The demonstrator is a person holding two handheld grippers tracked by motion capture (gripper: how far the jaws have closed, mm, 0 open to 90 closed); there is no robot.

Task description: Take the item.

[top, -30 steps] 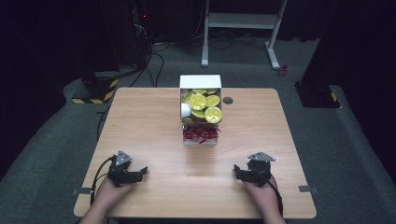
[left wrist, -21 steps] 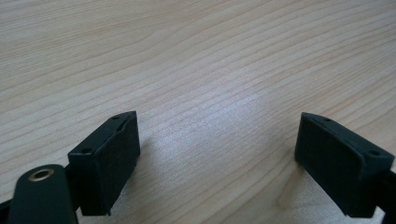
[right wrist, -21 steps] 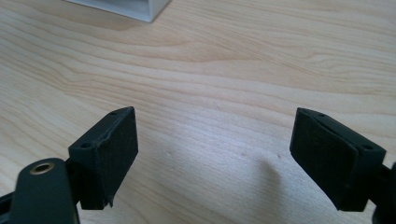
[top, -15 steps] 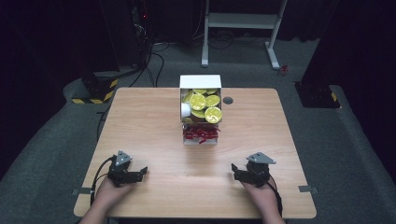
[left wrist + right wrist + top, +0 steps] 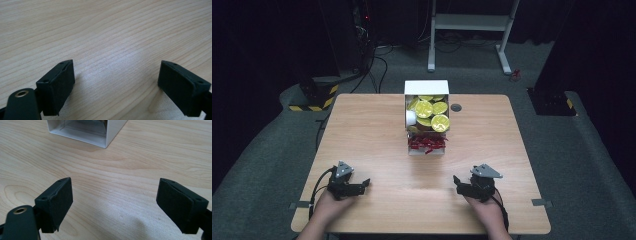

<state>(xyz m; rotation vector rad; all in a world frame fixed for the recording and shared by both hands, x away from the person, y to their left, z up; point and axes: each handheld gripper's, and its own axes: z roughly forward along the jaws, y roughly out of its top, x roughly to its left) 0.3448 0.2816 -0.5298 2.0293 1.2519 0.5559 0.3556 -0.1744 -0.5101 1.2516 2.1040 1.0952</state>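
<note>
Both grippers rest low on the near edge of the wooden table [image 5: 377,130], one at each corner, well apart from the work. Left gripper [image 5: 362,185] at near left: jaws spread wide, nothing between them but bare wood grain, as its own view confirms. Right gripper [image 5: 457,181] at near right: jaws likewise spread, empty, pointing toward the table's middle. Its pads [image 5: 61,197] are flat black blocks, matte, slightly rubbery-looking, with small screw holes at the outer corners. The thing nearest to both is a white box [image 5: 426,88] standing at the far middle of the table, square-walled, thin and stiff like card or plastic sheet. From above it holds round yellow-green discs [image 5: 424,108], lid-like and glossy, stacked loosely, and at its near end a heap of small red pieces [image 5: 427,142], crinkled, perhaps wrappers; too small to tell. A white corner of the box [image 5: 107,135] sits ahead in the right gripper view. Judged step: the start, hands parked, no reach begun. The next move likely calls for a forward reach to the box, jaws kept wide, then narrowed over one item. The discs look slippery and overlapping, so an edge grip seems wise. The table top is pale, smooth, fine-grained.
</note>
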